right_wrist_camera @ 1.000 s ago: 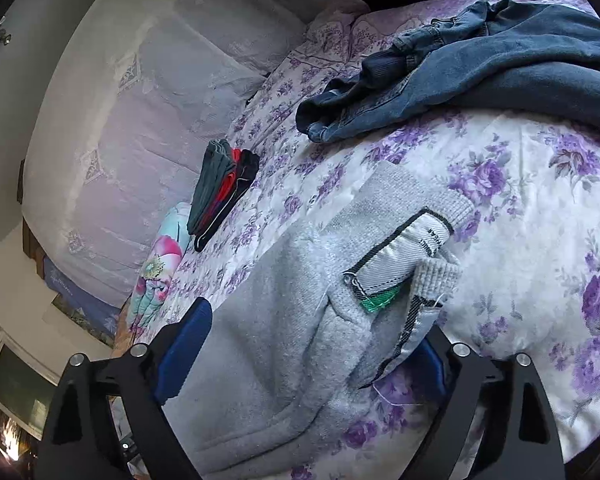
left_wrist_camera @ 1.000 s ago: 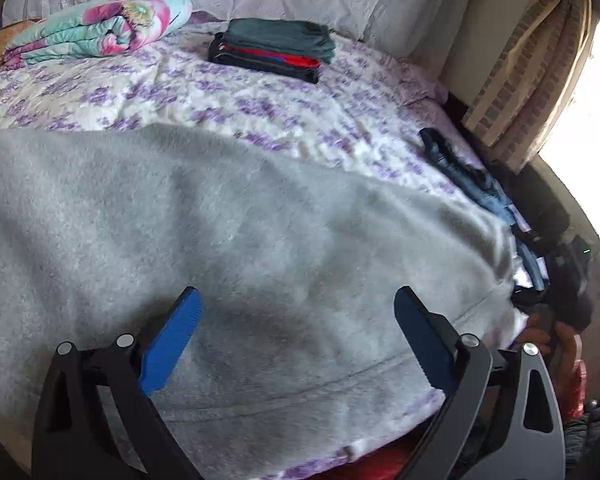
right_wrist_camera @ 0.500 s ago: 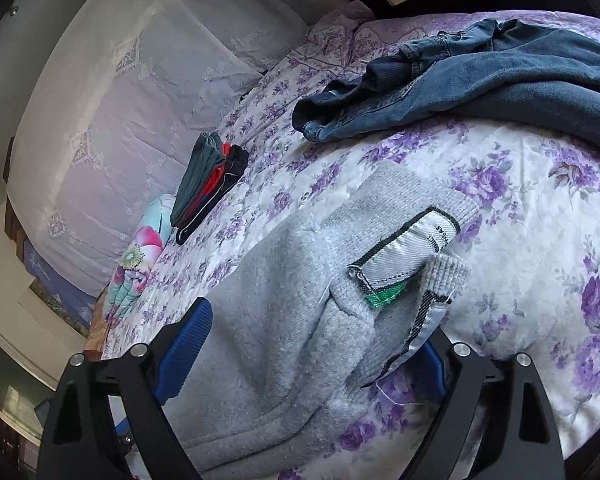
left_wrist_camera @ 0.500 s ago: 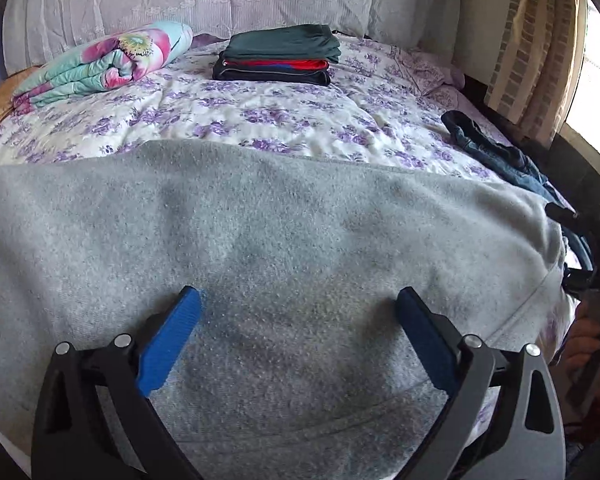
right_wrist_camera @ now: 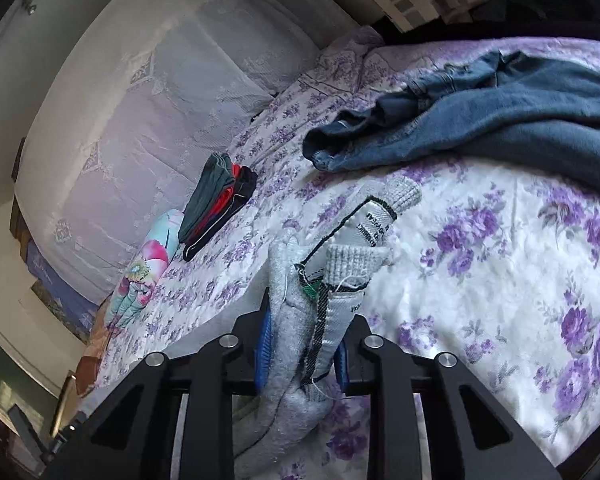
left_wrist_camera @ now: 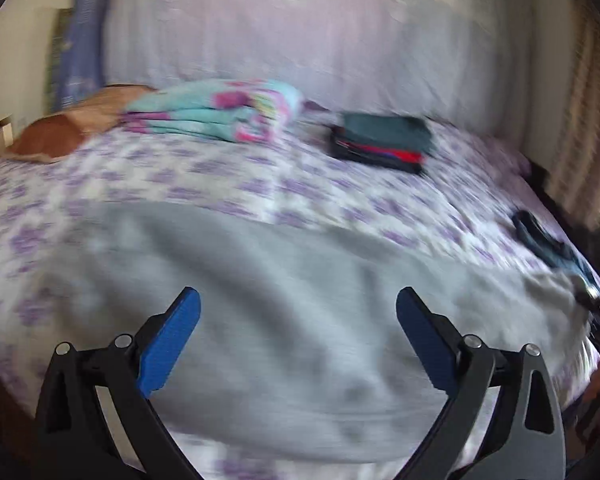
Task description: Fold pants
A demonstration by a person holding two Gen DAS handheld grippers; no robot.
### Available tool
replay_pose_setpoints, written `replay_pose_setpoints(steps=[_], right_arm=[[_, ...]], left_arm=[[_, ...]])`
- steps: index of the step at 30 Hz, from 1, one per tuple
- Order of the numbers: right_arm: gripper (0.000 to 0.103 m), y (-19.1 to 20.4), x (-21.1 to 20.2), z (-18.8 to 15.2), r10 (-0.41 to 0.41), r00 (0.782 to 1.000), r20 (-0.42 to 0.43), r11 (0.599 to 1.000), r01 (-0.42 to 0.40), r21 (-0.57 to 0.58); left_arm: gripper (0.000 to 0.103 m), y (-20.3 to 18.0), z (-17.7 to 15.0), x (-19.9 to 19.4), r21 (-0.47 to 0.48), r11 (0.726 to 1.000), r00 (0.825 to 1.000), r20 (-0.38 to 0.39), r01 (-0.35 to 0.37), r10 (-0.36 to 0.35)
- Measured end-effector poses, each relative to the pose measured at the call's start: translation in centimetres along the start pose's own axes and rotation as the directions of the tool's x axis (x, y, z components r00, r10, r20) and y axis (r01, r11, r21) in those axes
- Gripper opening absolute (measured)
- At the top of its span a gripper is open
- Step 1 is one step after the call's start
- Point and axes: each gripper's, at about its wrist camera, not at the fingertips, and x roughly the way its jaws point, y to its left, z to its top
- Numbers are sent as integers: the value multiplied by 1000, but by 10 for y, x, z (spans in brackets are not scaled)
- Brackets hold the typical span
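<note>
- The right gripper (right_wrist_camera: 302, 354) has just closed its jaws on the waistband of the grey fleece pants (right_wrist_camera: 288, 320).
- The left gripper (left_wrist_camera: 298, 322) hovers spread above the pants' unfolded cloth.
- Folding has barely begun.

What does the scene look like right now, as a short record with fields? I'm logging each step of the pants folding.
surface: bed with purple floral bedspread
item being folded: grey pants, spread on the bed
right gripper: jaws have just been closing; now clamped on the waistband end of the grey pants, label showing
left gripper: open above the grey pants, holding nothing; view blurred
unfolded: blue jeans, heaped beyond the grey pants
already folded: stack of clothes near the headboard
also present: rolled floral blanket
</note>
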Motion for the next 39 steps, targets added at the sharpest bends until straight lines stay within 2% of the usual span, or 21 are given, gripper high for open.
replay_pose_setpoints(steps=[2, 4, 6, 8, 10, 12, 14, 15, 18, 20, 22, 24, 25, 27, 29, 31, 33, 34, 36, 37, 39], right_arm=[[24, 22, -5, 2, 5, 999, 35, 996, -2, -86], [24, 52, -10, 2, 28, 997, 73, 981, -14, -191], [24, 88, -11, -2, 63, 994, 92, 949, -31, -313], [24, 125, -8, -13, 91, 992, 90, 897, -43, -440], [24, 167, -2, -36, 109, 991, 74, 803, -44, -594], [24, 204, 10, -68, 114, 993, 32, 677, -54, -734], [24, 227, 24, -101, 110, 994, -26, 568, -84, -819], [24, 234, 32, -117, 103, 993, -60, 525, -106, -844], [24, 245, 45, -153, 81, 988, -128, 438, -151, -886], [24, 248, 46, -168, 61, 992, -108, 367, -123, -922], [24, 248, 46, -181, 36, 995, -92, 273, -98, -957], [30, 251, 46, -191, 11, 994, -111, 186, -111, -976], [38, 252, 41, -191, 29, 992, -125, 175, -128, -976], [54, 253, 30, -188, 65, 979, -194, 179, -203, -963], [58, 258, 15, -180, 120, 964, -236, 193, -256, -947], [58, 263, -2, -163, 186, 944, -272, 249, -314, -916], [59, 266, -8, -140, 236, 935, -264, 349, -335, -875], [59, 266, -6, -128, 240, 940, -241, 401, -322, -857], [63, 263, 9, -114, 197, 964, -177, 492, -254, -833], [63, 261, 19, -111, 166, 972, -165, 520, -229, -823], [64, 253, 44, -120, 64, 982, -179, 536, -185, -823]], left_arm=[[96, 44, 8, -12, -102, 994, 999, 18, -37, 39], [96, 85, 12, -21, -219, 975, 998, 25, -43, 50], [96, 118, 13, -26, -317, 948, 998, 24, -40, 50], [96, 144, 14, -27, -396, 918, 999, 13, -29, 37], [96, 155, 14, -28, -418, 908, 1000, 10, -18, 24], [96, 154, 16, -27, -399, 916, 999, 1, -31, 34], [96, 151, 16, -27, -382, 923, 999, 2, -38, 42], [96, 147, 17, -26, -369, 929, 999, 2, -34, 38], [96, 142, 17, -26, -344, 938, 999, -5, -31, 31], [96, 141, 15, -25, -339, 940, 1000, -10, -28, 26], [96, 140, 15, -23, -338, 941, 1000, -16, -18, 14], [96, 139, 14, -22, -339, 941, 1000, -22, -9, 1], [96, 139, 14, -20, -340, 941, 1000, -25, -5, -4], [96, 138, 14, -20, -336, 942, 1000, -26, -6, -3], [96, 138, 15, -22, -333, 943, 1000, -22, -14, 7], [96, 139, 15, -23, -335, 942, 1000, -19, -13, 7], [96, 139, 15, -24, -337, 942, 1000, -21, -11, 5], [96, 139, 15, -23, -338, 941, 1000, -27, -6, -3], [96, 139, 15, -23, -338, 941, 999, -39, 2, -16], [96, 139, 15, -24, -331, 943, 999, -41, 3, -17], [96, 138, 16, -28, -313, 950, 999, -43, -8, -5]])
